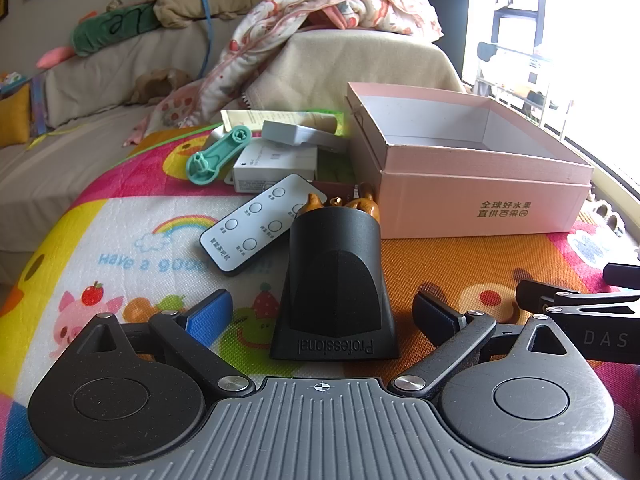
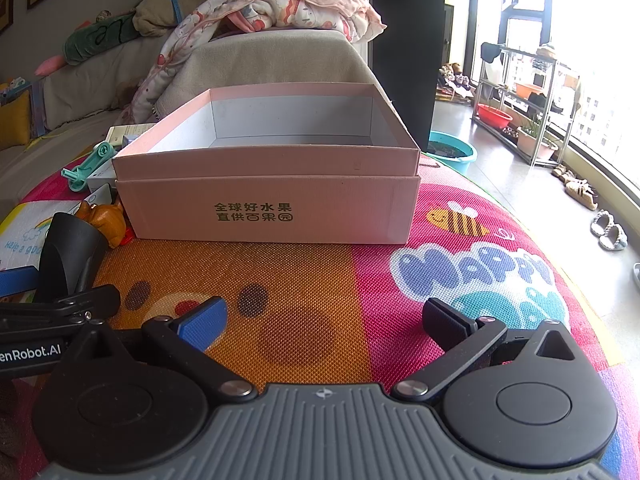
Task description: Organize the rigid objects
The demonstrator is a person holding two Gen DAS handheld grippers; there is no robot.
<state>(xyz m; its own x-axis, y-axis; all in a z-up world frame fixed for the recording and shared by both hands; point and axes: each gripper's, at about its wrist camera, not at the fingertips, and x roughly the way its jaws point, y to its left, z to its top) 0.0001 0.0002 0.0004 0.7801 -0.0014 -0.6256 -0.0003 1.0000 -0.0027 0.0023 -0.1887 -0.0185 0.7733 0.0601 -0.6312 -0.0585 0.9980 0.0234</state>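
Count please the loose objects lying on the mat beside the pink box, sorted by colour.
Black: 1, the nozzle
White: 3, the remote, small carton, tube
Grey: 1, flat device
Teal: 1, plastic tool
Brown: 1, figurine
Total: 7

Open mat to the right, clutter to the left

The pink box stands open-topped with bare play mat before it, free for the right hand-held gripper. Between the spread fingers of the left hand-held gripper stands a black nozzle; the remote, brown figurine and teal tool crowd behind it.
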